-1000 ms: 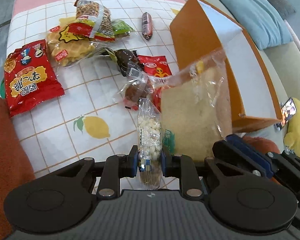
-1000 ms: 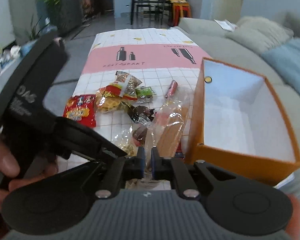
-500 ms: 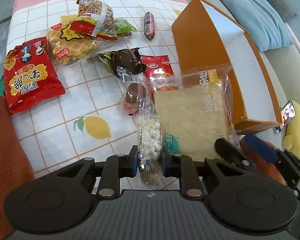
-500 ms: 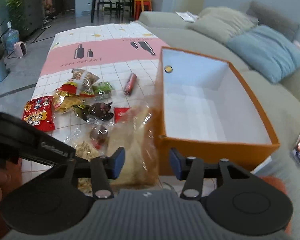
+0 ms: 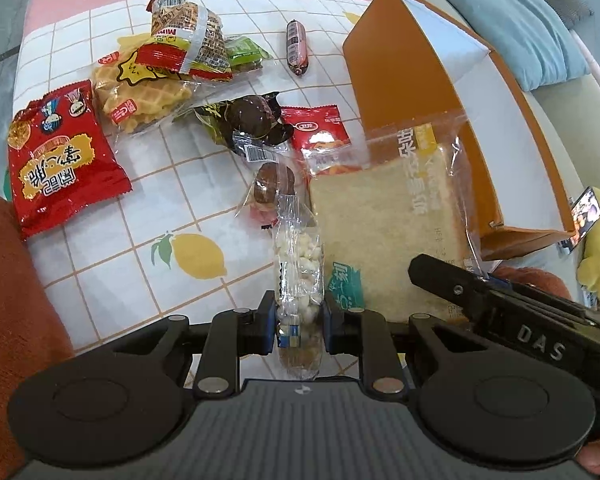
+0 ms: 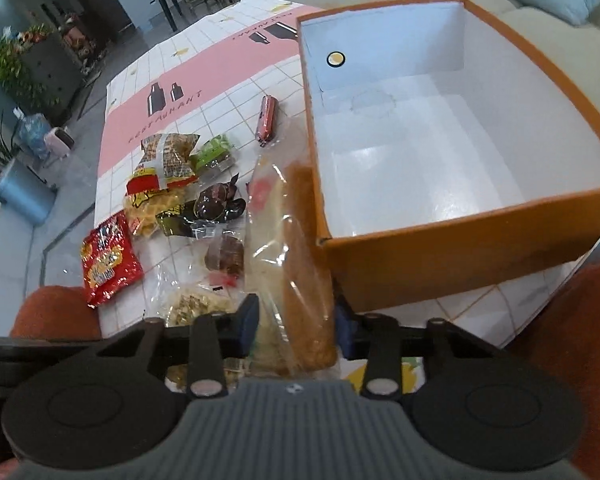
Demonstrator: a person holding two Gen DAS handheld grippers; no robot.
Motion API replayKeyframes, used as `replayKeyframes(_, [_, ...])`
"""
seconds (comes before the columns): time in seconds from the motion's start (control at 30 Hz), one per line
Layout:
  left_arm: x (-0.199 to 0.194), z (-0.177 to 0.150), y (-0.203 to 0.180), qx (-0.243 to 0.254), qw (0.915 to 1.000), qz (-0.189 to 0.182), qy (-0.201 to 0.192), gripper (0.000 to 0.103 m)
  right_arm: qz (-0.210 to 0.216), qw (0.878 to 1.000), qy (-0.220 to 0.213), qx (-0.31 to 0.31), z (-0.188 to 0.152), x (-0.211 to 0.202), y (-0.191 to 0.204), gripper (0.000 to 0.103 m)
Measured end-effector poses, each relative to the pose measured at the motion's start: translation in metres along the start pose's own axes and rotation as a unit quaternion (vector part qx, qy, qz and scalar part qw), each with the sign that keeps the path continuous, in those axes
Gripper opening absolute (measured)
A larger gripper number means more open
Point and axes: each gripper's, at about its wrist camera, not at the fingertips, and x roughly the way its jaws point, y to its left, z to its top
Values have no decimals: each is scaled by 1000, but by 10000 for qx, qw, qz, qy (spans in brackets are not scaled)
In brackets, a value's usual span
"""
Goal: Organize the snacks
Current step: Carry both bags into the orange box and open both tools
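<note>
My right gripper (image 6: pixel 296 330) had reopened and was closing around the bread (image 6: pixel 296 264); my left gripper (image 5: pixel 299 322) stayed clenched on the candy bag (image 5: pixel 299 272), box (image 6: pixel 452 256) empty.

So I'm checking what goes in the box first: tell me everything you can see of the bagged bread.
The bread is a pale square slice with a brown crust, sealed in a clear crinkly bag printed with yellow and teal. It stands on edge on the tablecloth, right beside the box wall. The right gripper straddles its near end, jaws closing, not yet visibly pressing. A red packet lies behind it.
</note>
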Motion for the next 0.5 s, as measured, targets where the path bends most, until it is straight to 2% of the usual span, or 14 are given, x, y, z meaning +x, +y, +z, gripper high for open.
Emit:
replayKeyframes(0.17, [-3, 0, 0, 57, 10000, 73, -23, 24, 155, 9993, 2, -337, -1, -11, 11, 21])
replayKeyframes(0.5, [-39, 0, -1, 102, 9990, 359, -241, 24, 125, 9937, -308, -1069, -2, -45, 36, 19])
